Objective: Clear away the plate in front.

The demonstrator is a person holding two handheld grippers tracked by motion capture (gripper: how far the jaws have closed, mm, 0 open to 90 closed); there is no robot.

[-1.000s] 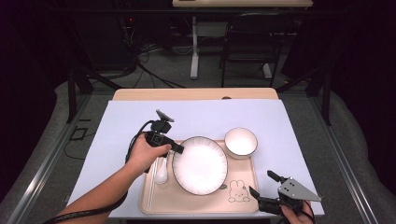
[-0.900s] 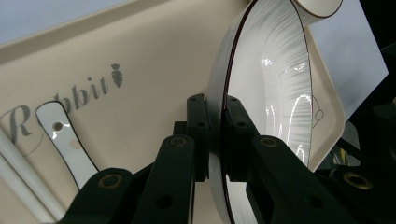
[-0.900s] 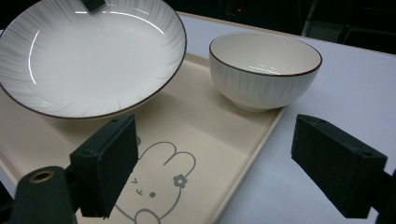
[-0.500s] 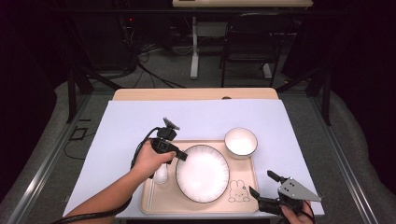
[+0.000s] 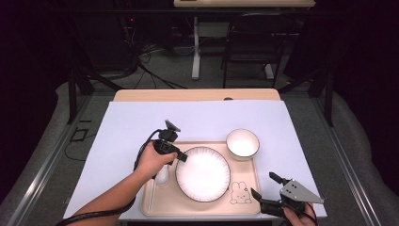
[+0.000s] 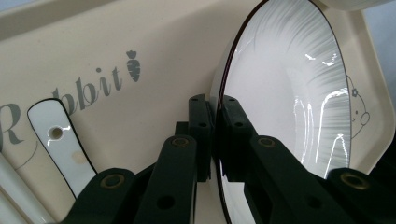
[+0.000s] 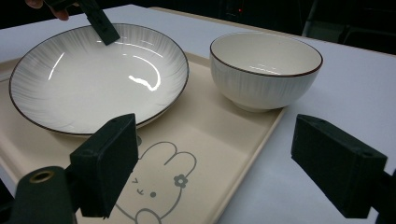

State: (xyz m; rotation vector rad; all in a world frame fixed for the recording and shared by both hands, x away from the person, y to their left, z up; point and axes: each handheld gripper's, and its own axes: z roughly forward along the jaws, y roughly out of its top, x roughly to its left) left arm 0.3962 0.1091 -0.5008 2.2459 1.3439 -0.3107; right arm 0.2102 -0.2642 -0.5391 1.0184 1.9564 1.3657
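A white plate (image 5: 203, 173) with a dark rim lies on a cream tray (image 5: 154, 203) printed with a rabbit. My left gripper (image 5: 181, 157) is shut on the plate's left rim. In the left gripper view its pads (image 6: 201, 116) pinch the rim of the plate (image 6: 289, 93) over the tray (image 6: 93, 42). A white spoon (image 6: 60, 140) lies on the tray beside them. My right gripper (image 5: 263, 184) hovers open at the table's front right corner. Between its jaws (image 7: 224, 163) nothing is held; beyond them are the plate (image 7: 93, 79) and a white bowl (image 7: 265, 70).
The bowl (image 5: 242, 142) stands at the tray's back right corner. The spoon (image 5: 162, 176) lies left of the plate, partly under the left hand. A pale sheet (image 5: 141, 122) covers the table; chairs and cables stand beyond its far edge.
The left hand has sunk and come slightly nearer with the plate in its grip, bringing the plate lower over the tray. The right gripper has kept still.
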